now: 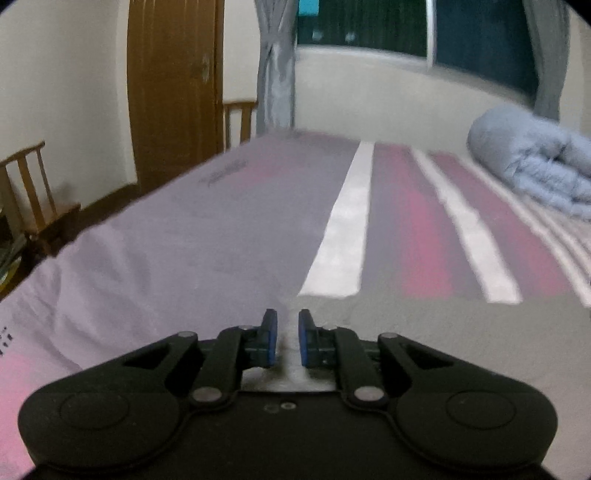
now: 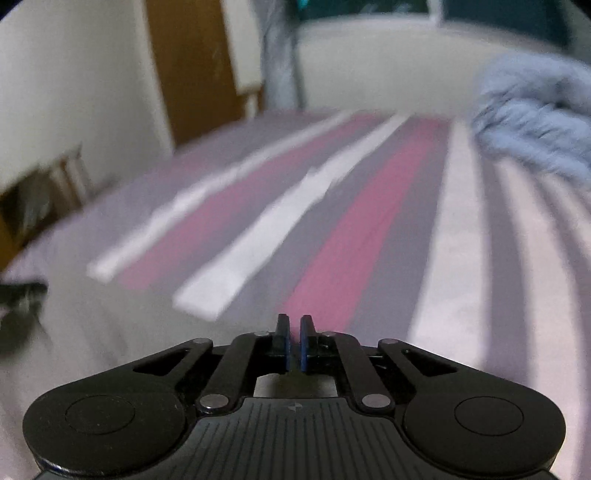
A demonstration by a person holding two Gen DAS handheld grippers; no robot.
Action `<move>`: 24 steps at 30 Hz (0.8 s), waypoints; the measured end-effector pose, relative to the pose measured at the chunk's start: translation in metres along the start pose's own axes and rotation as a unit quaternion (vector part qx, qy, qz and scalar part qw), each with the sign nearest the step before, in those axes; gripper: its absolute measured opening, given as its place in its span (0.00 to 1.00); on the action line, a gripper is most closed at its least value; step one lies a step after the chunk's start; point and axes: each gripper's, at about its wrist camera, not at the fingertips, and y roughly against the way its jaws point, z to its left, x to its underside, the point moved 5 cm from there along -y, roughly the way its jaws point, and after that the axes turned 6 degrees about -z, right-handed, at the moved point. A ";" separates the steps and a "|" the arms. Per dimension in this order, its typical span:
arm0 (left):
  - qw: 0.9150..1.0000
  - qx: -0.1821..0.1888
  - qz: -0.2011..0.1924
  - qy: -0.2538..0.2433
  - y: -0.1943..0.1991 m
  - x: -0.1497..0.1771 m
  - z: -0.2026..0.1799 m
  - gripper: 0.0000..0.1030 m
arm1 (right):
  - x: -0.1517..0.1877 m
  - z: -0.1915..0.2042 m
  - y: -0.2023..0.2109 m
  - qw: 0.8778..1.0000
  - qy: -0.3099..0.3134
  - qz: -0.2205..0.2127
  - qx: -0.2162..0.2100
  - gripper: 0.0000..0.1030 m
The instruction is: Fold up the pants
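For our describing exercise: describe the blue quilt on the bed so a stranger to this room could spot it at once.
Find the bed with a pink, grey and white striped sheet. Follow the stripes to the right side, below the window, where the quilt lies. It alone is puffy, pale blue and rolled; the sheet is flat.

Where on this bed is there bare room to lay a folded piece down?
The striped lavender, pink and white bedsheet is bare across its middle and left side, from the bed's left edge to the rolled pale blue quilt. Crowded: the far right corner under that quilt, and the near edge, covered by the light grey pants.
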 end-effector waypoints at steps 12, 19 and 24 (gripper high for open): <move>0.996 0.008 0.018 -0.088 0.018 0.047 -0.057 0.12 | 0.055 -0.067 0.067 0.991 -0.096 0.043 0.081 0.00; 0.993 -0.011 0.025 -0.116 0.011 0.054 -0.064 0.14 | 0.074 -0.132 0.117 0.983 -0.113 0.054 0.130 0.00; 0.994 -0.019 0.026 -0.100 0.024 0.045 -0.066 0.19 | 0.061 -0.160 0.196 0.972 -0.184 -0.031 0.145 0.00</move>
